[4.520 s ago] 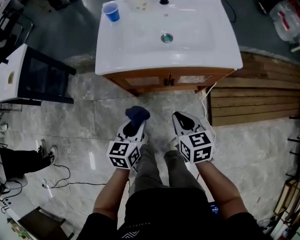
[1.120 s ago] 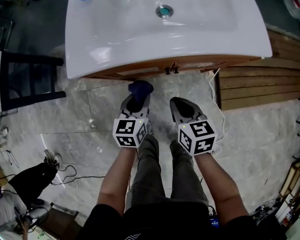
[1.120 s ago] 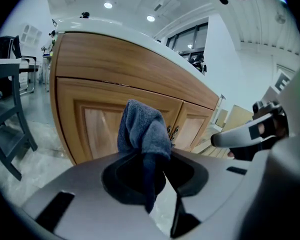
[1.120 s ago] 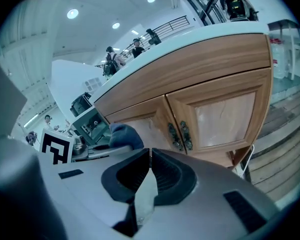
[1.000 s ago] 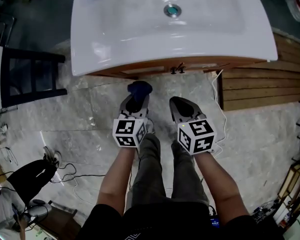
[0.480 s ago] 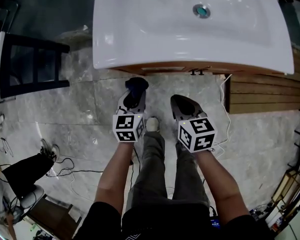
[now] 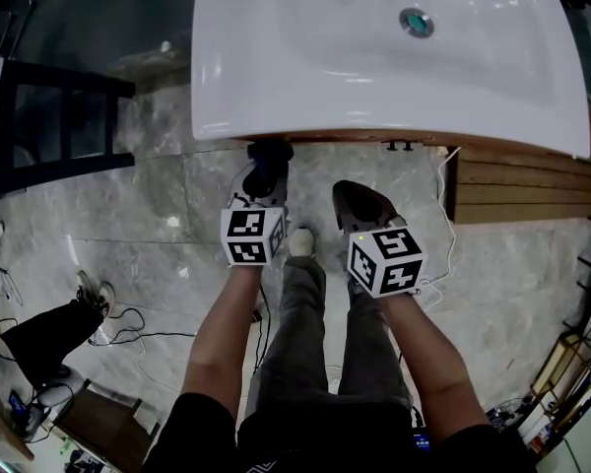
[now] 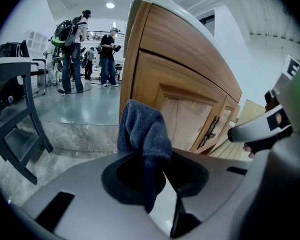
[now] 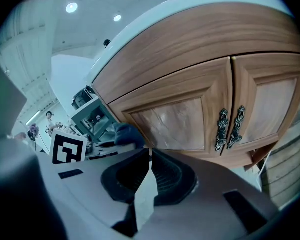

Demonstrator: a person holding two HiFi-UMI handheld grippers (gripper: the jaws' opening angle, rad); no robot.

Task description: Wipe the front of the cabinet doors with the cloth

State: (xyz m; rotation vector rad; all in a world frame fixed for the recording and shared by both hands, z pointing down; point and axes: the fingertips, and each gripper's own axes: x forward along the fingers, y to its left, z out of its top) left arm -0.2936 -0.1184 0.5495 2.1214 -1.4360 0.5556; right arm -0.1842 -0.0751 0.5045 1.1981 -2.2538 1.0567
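- The left gripper has its jaws pinched on the blue cloth. A wad of cloth stands up above the tips and a strip hangs down between them.
- From the head view, the cloth sits right under the front edge of the white basin, close to the cabinet's left side. Whether it touches the wood I cannot tell.
- The right gripper has its jaws pressed together on nothing, and it faces the two doors.
- To wipe well, I'd bring the wad flat onto the left door so that the cloth, not the jaw tips, meets the panel.
- Press lightly — hard plastic dragged over the finish could mark it.
- Work from the top rail downward in overlapping passes, following the recessed panel and its frame.
- Then cross to the right door, easing around the ornate handles so the cloth does not snag.
- Keep the pinch firm — a loose cloth may slip out mid-stroke.
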